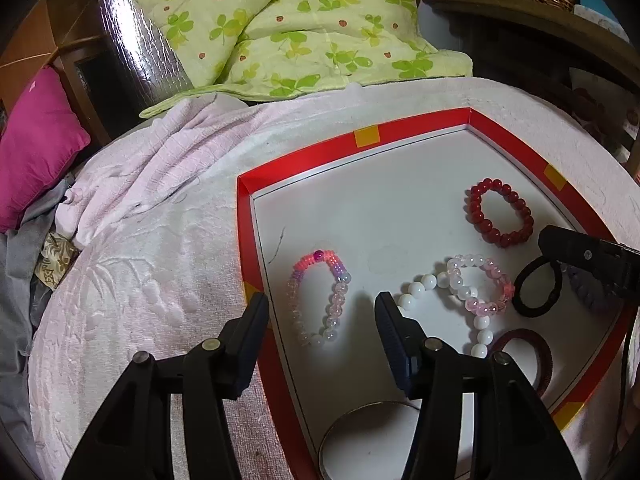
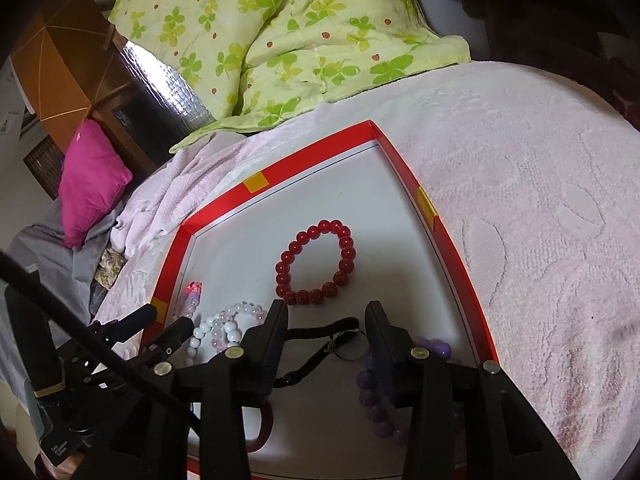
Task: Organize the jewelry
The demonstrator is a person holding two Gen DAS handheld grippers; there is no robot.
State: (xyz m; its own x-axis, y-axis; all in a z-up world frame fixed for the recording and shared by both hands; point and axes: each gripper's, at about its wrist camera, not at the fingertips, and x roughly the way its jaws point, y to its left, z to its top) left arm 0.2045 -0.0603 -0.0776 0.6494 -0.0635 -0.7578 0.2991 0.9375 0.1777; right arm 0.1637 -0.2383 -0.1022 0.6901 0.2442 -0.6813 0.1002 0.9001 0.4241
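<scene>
Jewelry lies loose on the white floor of a shallow red-rimmed cardboard tray (image 1: pixel 366 136) set on a pink-blanketed bed (image 1: pixel 152 280): a dark red round-bead bracelet (image 1: pixel 500 213) toward the far right corner, a pink-and-clear glass-bead bracelet (image 1: pixel 320 300) near the left wall, a white-and-pale-pink beaded strand (image 1: pixel 464 292) between them, a black elastic hair band (image 1: pixel 534 288) and a purple bead bracelet (image 2: pixel 376 392) nearer the right side. The left hand-held gripper (image 1: pixel 322 308) hovers with jaws spread over the pink-and-clear bracelet, holding nothing; the right hand-held gripper (image 2: pixel 326 316) is likewise spread and empty above the black band. Such strands are probably light, limp and smooth-beaded, likely to roll or slip; pinching across one side of the loop seems best.
</scene>
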